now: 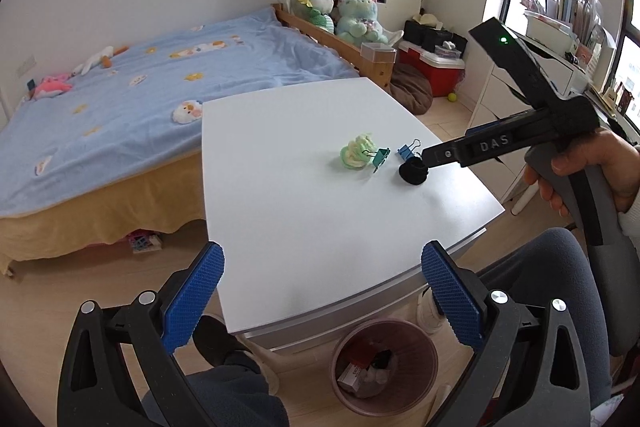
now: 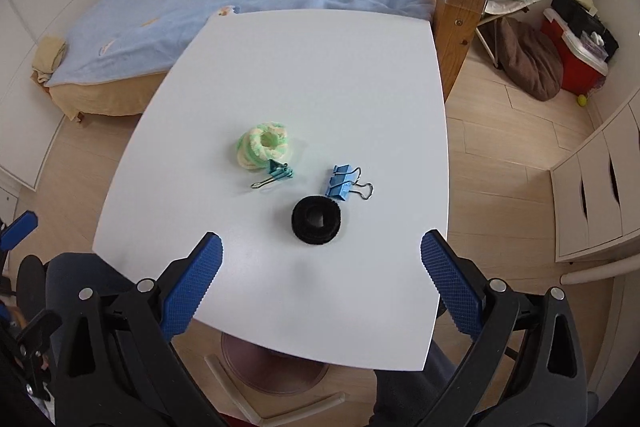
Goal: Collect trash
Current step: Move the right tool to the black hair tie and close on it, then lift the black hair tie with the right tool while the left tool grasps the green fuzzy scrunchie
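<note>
On the white table (image 1: 288,195) (image 2: 320,75) lie a black fuzzy ring (image 1: 413,173) (image 2: 317,219), a blue binder clip (image 1: 407,151) (image 2: 341,183), a teal binder clip (image 1: 380,157) (image 2: 279,172) and a green-and-yellow fuzzy ring (image 1: 357,151) (image 2: 265,144). My right gripper (image 2: 321,259) is open and empty, just above and short of the black ring; the left wrist view shows its tip (image 1: 430,159) by that ring. My left gripper (image 1: 322,267) is open and empty over the table's near edge.
A pink trash bin (image 1: 383,361) holding wrappers stands on the floor under the table's near edge; its rim shows in the right wrist view (image 2: 276,375). A bed (image 1: 140,87) lies beyond the table. White drawers (image 2: 596,195) stand at the right.
</note>
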Available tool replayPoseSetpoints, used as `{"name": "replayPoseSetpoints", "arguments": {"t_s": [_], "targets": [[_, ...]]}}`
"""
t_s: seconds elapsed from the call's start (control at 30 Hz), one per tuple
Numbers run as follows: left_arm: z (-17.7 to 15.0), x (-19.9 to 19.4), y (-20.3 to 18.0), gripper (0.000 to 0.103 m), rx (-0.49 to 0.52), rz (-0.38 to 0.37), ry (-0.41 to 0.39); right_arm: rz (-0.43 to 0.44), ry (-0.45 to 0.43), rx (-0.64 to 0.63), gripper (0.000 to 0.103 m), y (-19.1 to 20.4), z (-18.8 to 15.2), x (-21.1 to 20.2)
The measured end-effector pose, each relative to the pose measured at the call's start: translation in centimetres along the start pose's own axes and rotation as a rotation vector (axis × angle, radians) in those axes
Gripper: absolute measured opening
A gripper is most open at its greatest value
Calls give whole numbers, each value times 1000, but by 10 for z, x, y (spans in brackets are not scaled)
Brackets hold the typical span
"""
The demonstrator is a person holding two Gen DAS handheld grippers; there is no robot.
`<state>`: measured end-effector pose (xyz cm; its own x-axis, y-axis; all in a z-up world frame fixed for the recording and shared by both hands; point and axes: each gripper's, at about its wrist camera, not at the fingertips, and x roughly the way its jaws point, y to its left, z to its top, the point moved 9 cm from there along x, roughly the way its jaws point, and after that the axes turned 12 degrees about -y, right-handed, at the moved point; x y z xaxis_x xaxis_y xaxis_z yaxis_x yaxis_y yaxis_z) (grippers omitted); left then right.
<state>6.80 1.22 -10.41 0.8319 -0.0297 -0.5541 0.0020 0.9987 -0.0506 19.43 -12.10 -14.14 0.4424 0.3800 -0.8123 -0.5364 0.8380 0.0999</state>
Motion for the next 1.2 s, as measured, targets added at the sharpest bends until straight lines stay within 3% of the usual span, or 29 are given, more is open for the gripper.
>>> {"name": "replayPoseSetpoints", "arguments": {"t_s": [0.37, 0.53, 0.67, 0.73, 0.83, 1.2], "targets": [[-4, 1, 5, 95, -15, 5, 7, -28, 158, 60, 98, -5, -2, 50], [-6, 1, 5, 95, -19, 3, 8, -38, 192, 39, 71, 0, -8, 57], [-7, 1, 5, 95, -21, 1, 8, -36, 188, 31, 60, 0, -6, 58], [-6, 1, 4, 95, -21, 1, 9, -45, 184, 25, 44, -1, -6, 57], [-6, 2, 3, 95, -24, -4, 8, -43, 184, 17, 31, 0, -8, 53], [14, 14, -7, 95, -28, -29, 6, 0, 147, 30, 30, -4, -13, 36]]}}
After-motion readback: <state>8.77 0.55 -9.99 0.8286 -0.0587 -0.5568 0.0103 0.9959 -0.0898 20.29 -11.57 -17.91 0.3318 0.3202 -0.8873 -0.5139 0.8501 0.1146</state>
